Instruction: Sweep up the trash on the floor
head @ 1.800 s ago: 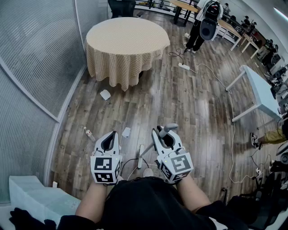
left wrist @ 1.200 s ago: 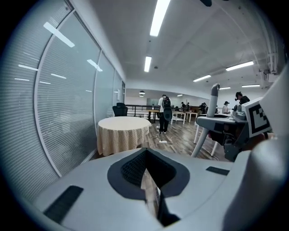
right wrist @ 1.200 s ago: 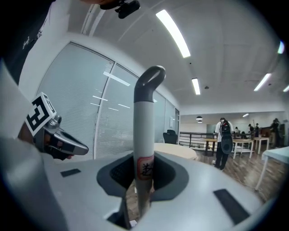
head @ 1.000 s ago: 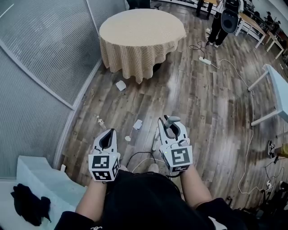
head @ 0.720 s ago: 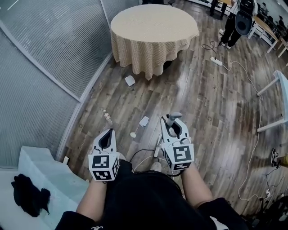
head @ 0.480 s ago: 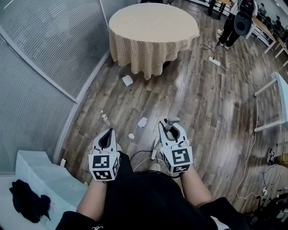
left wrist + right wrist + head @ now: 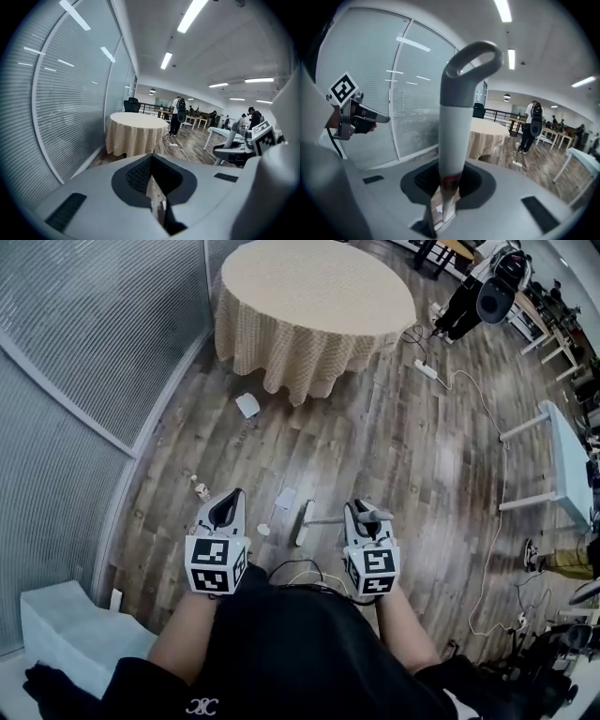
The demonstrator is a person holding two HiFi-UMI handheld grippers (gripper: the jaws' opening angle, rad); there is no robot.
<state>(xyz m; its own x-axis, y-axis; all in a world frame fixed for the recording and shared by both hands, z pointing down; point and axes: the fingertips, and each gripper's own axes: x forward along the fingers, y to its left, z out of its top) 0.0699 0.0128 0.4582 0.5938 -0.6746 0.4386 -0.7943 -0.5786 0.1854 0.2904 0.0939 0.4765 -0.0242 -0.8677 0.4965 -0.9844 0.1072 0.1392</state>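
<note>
On the wood-plank floor (image 7: 403, 456) of an open office, beside a cloth-draped round table (image 7: 314, 292), a person stands with a gripper in each hand. The right gripper (image 7: 368, 517) is clamped on the white shaft of a broom (image 7: 453, 136), whose grey loop handle rises above the jaws. The broom head (image 7: 302, 523) rests on the boards just ahead of the person (seen from above, the shaft is strongly foreshortened). The left gripper (image 7: 228, 506) carries nothing, its jaws drawn together to a thin slit.

By the look of it, sweeping has barely begun: the litter lies scattered, not gathered. A crumpled white sheet (image 7: 247, 405) sits near the table's hem, and a paper scrap (image 7: 285, 498) lies just beyond the broom head. A small bottle (image 7: 200, 490) lies ahead of the left gripper, and a tiny white fragment (image 7: 263, 530) lies beside the head.
</note>
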